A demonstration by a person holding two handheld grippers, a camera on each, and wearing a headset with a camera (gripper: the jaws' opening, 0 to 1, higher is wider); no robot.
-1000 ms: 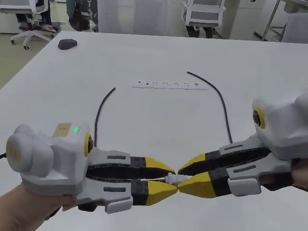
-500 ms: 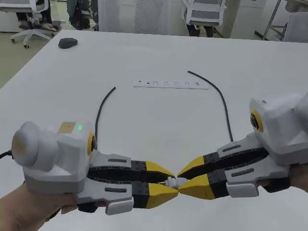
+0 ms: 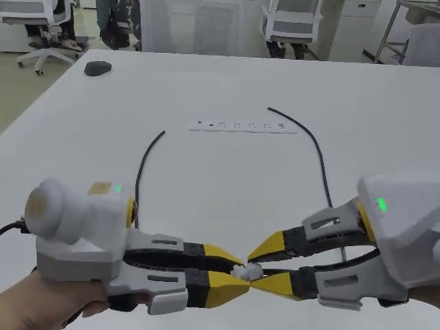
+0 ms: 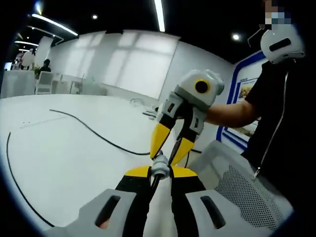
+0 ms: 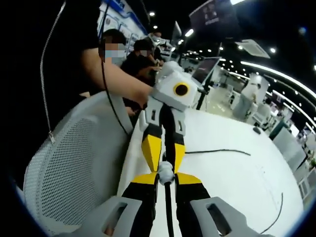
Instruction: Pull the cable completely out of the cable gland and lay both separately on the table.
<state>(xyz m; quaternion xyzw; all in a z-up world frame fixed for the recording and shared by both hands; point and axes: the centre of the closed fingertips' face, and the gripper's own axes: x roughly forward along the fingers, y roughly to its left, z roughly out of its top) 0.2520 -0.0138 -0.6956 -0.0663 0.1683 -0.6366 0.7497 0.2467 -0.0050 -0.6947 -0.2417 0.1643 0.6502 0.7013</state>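
A small white cable gland [image 3: 242,272] hangs above the table, pinched between the yellow tips of both grippers, which meet nose to nose. My left gripper [image 3: 239,275] comes in from the left and is shut on the gland [image 4: 160,165]. From the right, my right gripper [image 3: 256,267] is shut on the black cable [image 5: 168,207], which runs back between its jaws from the gland [image 5: 165,174]. One length of cable [image 3: 320,155] trails across the white table [image 3: 206,185] behind the right gripper. Another length [image 3: 141,165] trails behind the left gripper.
A white power strip [image 3: 244,126] lies mid-table beyond the cable ends, and a dark mouse [image 3: 97,67] sits at the far left. Office chairs stand past the far edge. A white mesh chair [image 5: 74,163] is close to the table's near side, with people beside it.
Both grippers stay tip to tip on the gland. The right gripper has sunk lower and tilted; the head camera has shifted slightly.
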